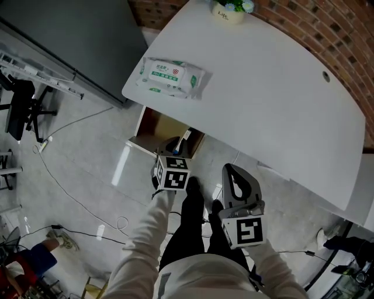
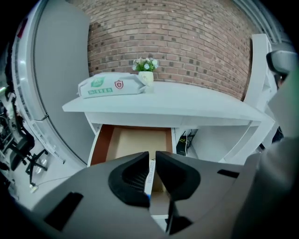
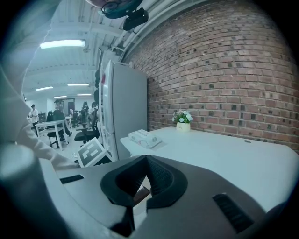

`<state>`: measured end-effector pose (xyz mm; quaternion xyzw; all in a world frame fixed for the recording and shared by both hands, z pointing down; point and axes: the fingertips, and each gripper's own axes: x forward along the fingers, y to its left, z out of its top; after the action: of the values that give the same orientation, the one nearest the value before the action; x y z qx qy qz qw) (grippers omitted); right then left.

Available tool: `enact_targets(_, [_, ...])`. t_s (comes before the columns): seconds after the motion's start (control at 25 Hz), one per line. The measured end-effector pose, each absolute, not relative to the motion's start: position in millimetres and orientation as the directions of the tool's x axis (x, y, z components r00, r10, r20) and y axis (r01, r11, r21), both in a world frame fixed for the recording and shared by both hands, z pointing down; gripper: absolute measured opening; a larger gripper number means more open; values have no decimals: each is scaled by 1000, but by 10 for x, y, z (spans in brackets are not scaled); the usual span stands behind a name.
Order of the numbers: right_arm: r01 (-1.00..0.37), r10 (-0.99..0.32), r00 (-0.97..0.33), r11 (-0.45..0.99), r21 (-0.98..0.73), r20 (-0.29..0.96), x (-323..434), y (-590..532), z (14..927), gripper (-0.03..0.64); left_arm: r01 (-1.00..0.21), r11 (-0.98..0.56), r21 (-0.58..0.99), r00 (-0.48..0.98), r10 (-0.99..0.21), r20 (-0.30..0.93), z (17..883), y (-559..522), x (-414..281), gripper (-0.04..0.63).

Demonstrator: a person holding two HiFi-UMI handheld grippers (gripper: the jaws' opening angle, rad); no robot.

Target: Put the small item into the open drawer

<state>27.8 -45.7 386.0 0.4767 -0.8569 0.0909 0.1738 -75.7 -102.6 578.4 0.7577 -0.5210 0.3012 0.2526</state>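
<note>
Under the white table (image 1: 274,93) a wooden drawer (image 1: 153,125) stands pulled out. The small item (image 1: 185,136), a thin white strip with a blue end, seems to lie at the drawer's right front. My left gripper (image 1: 174,143) hangs above that spot. In the left gripper view its jaws (image 2: 152,157) stand a narrow slit apart, and the item (image 2: 150,175) shows through the slit over the drawer (image 2: 100,144), with neither pad seen pressing on it. My right gripper (image 1: 232,170) hovers in front of the table, and its tips (image 3: 146,158) meet on nothing.
A pack of wipes (image 1: 171,76) and a small plant pot (image 1: 229,10) sit on the table. A tall grey cabinet (image 1: 76,41) stands left of the drawer. Cables (image 1: 70,193) trail over the floor, and the person's legs are below the grippers.
</note>
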Motion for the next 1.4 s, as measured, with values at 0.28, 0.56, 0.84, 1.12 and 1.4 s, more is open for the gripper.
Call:
enact_targets(0.28, [-839, -778, -502, 545, 8, 378, 382, -388, 3757, 26, -946, -314, 76, 288, -715, 637, 5231, -940, -725, 40])
enact_targets(0.56, [-826, -783, -525, 563, 20, 335, 434, -327, 3573, 26, -948, -313, 63, 294, -776, 559, 4639, -815, -724, 29])
enact_targets(0.84, [-817, -779, -543, 577, 18, 313, 508, -229, 3456, 26, -952, -301, 58, 290, -823, 489, 4217, -601, -656, 20])
enact_targets(1.12, [-813, -782, -554, 582, 17, 285, 625, -127, 3321, 26, -957, -284, 54, 278, -856, 436, 3911, -292, -601, 17])
enact_targets(1.4, [-816, -787, -552, 578, 16, 276, 738, -5, 3226, 26, -971, -234, 58, 239, -902, 361, 3601, 7, -634, 17])
